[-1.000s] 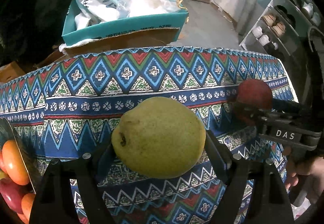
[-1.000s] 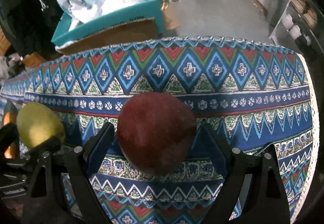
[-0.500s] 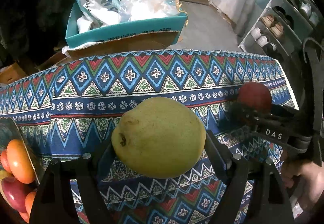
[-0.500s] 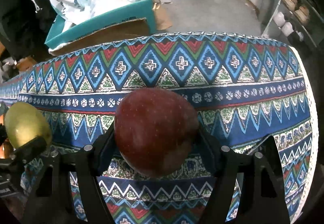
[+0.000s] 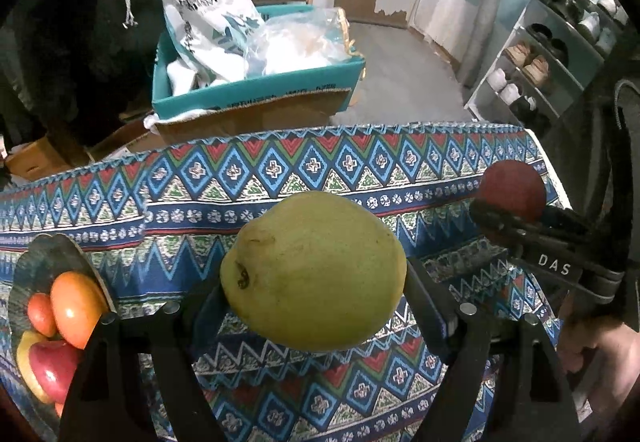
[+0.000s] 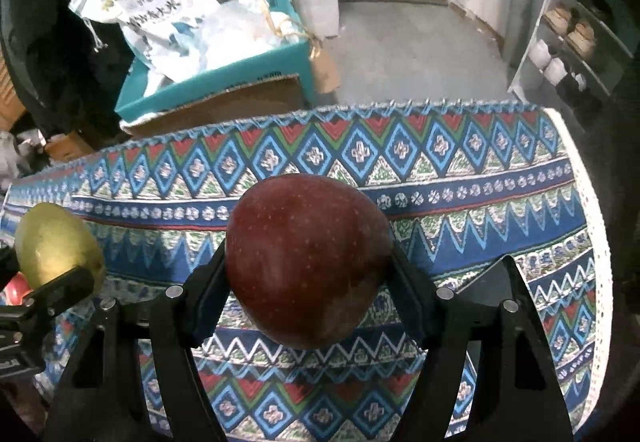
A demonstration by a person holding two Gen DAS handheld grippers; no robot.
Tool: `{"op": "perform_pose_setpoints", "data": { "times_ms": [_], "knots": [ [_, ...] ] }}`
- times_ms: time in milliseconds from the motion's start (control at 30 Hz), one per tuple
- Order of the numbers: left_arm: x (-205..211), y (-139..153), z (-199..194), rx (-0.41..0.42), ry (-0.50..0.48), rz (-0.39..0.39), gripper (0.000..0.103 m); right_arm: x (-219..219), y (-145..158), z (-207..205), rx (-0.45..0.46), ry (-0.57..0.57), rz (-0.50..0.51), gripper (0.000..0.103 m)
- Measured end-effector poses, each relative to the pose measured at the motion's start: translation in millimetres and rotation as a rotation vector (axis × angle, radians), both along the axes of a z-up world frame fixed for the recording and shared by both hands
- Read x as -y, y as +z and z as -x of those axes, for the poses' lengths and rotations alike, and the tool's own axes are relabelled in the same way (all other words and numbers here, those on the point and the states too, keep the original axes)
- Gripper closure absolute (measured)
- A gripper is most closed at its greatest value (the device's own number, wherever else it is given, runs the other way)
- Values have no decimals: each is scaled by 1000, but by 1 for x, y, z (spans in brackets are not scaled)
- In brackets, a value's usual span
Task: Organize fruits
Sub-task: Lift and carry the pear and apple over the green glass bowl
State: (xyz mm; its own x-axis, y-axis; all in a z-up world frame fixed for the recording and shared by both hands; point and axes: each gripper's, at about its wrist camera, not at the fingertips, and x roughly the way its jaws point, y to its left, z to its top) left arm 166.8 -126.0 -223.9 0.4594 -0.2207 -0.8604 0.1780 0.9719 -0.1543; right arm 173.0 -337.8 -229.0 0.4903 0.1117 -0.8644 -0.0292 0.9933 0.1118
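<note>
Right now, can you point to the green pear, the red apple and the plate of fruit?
green pear [image 5: 316, 270], left wrist view, middle of its skin
red apple [image 6: 306, 262], right wrist view, its front
plate [image 5: 44, 254], left wrist view, bare rim

We held the round yellow-green pear [image 5: 316, 270] between the left gripper's [image 5: 316, 306] fingers, above the tabletop [image 5: 320, 170] under its patterned woven cloth. To its right, the dark red apple [image 6: 308, 262] sat between the right gripper's [image 6: 308, 298] fingers. At the tabletop's left edge lay a plate [image 5: 48, 254] holding orange and red fruits [image 5: 72, 306]. Behind the tabletop, on the floor [image 5: 400, 82], a teal cardboard box [image 5: 256, 94] held a white printed sack [image 5: 200, 2]; a shoe rack [image 5: 552, 62] stood far right.
</note>
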Motion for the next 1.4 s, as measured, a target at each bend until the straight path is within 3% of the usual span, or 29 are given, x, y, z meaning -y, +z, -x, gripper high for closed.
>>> {"op": "perform_pose_setpoints", "data": {
  "times_ms": [800, 1167, 1400],
  "knots": [
    [-25, 94, 52, 164, 6, 24, 20, -31, 121, 48, 205, 50, -9, 31],
    [-49, 122, 77, 209, 28, 45, 20, -55, 148, 71, 249, 103, -23, 31],
    [-70, 125, 88, 213, 61, 41, 20, -83, 156, 79, 262, 157, -36, 31]
  ]
}}
